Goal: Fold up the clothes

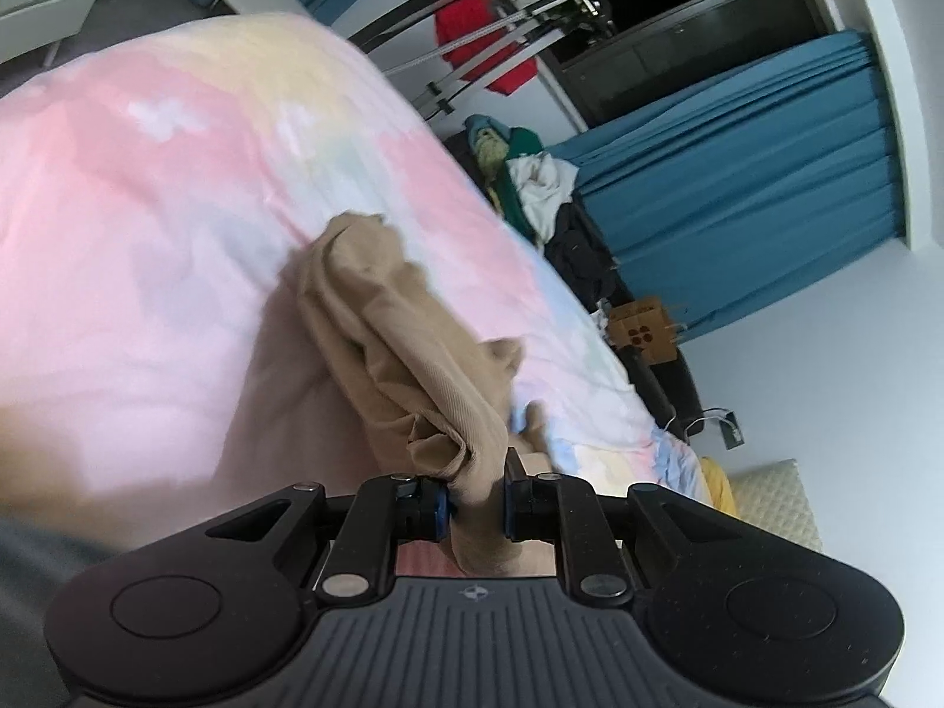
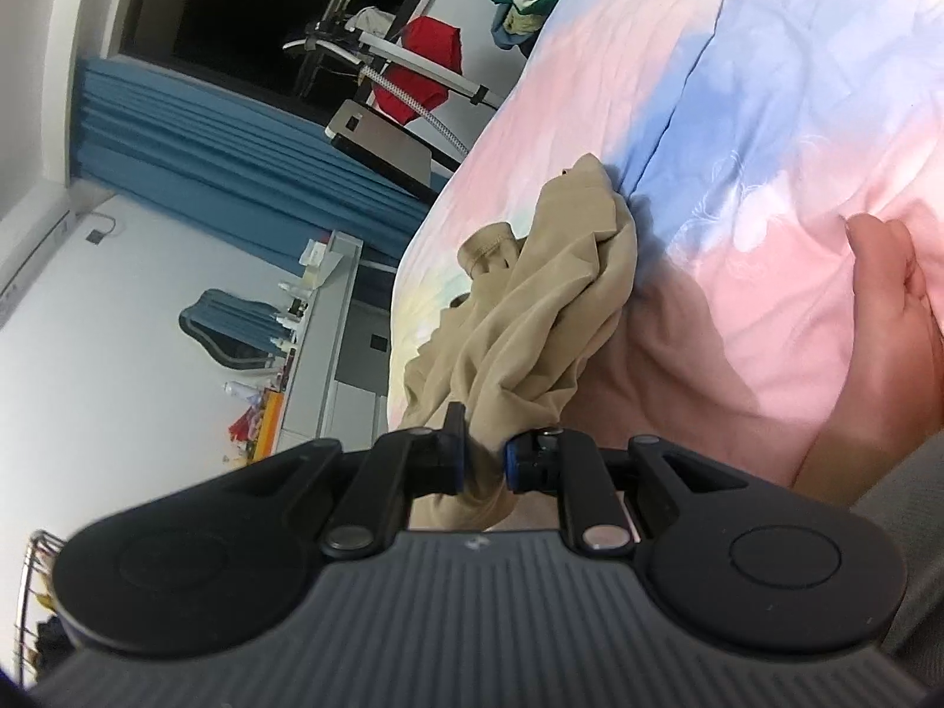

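Observation:
A tan garment (image 1: pixel 401 348) hangs bunched above a pastel pink, blue and yellow bedspread (image 1: pixel 147 189). My left gripper (image 1: pixel 478 510) is shut on one part of the tan garment, the cloth pinched between its blue pads. In the right wrist view my right gripper (image 2: pixel 484 466) is shut on another part of the same tan garment (image 2: pixel 548 307), which droops crumpled toward the bedspread (image 2: pixel 767 147). A bare hand (image 2: pixel 885 318) rests on the bed at the right.
Blue curtains (image 1: pixel 749 189) and a pile of clothes (image 1: pixel 531 177) lie past the bed's edge. A drying rack with a red garment (image 1: pixel 472 41) stands behind. A desk with small items (image 2: pixel 318 318) and a laptop-like stand (image 2: pixel 383 141) are on the left.

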Action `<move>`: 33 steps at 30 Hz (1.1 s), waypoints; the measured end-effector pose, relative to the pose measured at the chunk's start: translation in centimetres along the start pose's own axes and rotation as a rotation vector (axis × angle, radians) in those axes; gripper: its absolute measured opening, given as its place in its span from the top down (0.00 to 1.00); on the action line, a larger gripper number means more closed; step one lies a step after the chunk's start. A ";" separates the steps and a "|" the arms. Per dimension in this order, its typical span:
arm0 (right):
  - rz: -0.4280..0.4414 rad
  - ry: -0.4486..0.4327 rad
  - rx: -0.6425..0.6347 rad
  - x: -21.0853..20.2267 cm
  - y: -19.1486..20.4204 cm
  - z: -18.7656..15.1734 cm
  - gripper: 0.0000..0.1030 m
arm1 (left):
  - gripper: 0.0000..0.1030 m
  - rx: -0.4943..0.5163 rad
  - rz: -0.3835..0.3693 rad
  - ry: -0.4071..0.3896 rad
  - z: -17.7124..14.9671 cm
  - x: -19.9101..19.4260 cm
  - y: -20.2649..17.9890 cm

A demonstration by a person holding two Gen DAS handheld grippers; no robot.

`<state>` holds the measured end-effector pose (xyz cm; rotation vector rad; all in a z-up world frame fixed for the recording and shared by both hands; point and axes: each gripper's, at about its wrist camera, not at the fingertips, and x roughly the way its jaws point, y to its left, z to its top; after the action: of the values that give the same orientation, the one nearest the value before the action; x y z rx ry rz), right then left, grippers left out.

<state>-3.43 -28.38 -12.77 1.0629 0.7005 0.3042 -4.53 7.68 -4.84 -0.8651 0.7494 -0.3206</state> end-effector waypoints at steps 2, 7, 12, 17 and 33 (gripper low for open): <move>0.006 -0.009 0.045 0.8 0.1 1.2 0.85 | 0.83 -0.013 0.000 -0.001 1.3 1.1 -0.4; -0.012 -0.044 0.152 5.3 0.4 5.5 0.84 | 0.81 -0.026 0.033 -0.005 6.3 6.1 -1.7; -0.095 -0.058 0.236 11.4 -0.1 9.8 0.84 | 0.76 -0.013 0.089 0.006 11.7 12.8 -1.9; -0.165 -0.043 0.283 17.5 -2.6 12.3 0.83 | 0.75 0.106 0.200 -0.030 14.8 19.3 -0.2; -0.062 -0.001 0.059 19.3 -2.2 13.0 0.29 | 0.54 0.422 0.217 -0.082 13.0 19.0 -2.9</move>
<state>19.32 -27.90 -18.10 1.0957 0.7433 0.2308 18.16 3.03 -5.91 -0.3925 0.6606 -0.2361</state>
